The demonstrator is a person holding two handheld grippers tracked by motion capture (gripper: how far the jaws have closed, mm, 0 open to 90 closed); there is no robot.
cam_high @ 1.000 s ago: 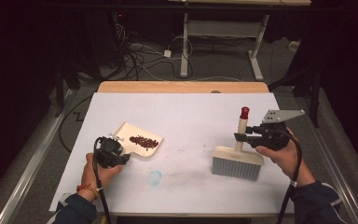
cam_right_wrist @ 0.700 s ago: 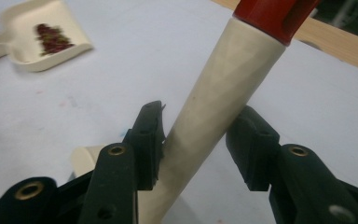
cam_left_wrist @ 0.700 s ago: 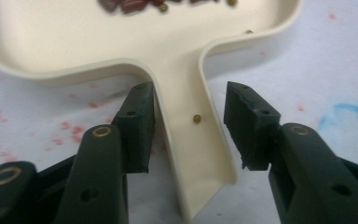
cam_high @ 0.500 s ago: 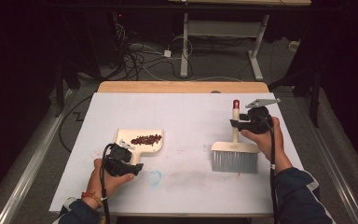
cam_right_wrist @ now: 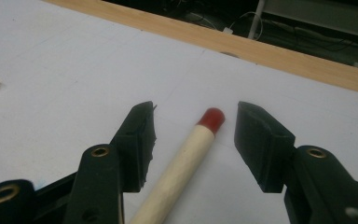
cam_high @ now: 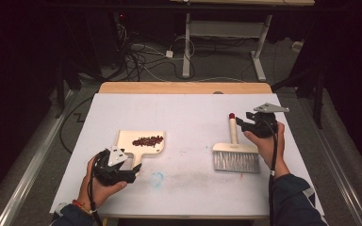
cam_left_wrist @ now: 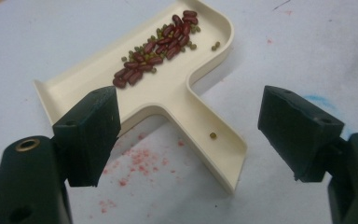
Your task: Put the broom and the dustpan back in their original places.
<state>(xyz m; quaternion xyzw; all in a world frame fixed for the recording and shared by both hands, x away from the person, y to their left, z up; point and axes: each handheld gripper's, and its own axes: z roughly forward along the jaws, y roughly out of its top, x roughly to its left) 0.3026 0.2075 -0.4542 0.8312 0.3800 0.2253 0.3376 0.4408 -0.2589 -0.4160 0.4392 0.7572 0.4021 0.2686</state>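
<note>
On the white table [cam_high: 188, 117], the left gripper [cam_high: 133, 170], its jaws just opened wide and gripping nothing, straddles the handle of the cream dustpan [cam_left_wrist: 205, 126] of red and green beans [cam_left_wrist: 156, 49], while the right gripper [cam_high: 241, 123], jaws just parted, flanks the brush's [cam_high: 235, 155] red-tipped handle [cam_right_wrist: 191, 149] without touching it.

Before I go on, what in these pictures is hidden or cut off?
- Brush: right gripper view cuts its bristles off at the bottom edge; handle visible.
- Dustpan: left gripper view, near corner behind a jaw.
- Left gripper: high view, jaws too small and dark to read.
</note>
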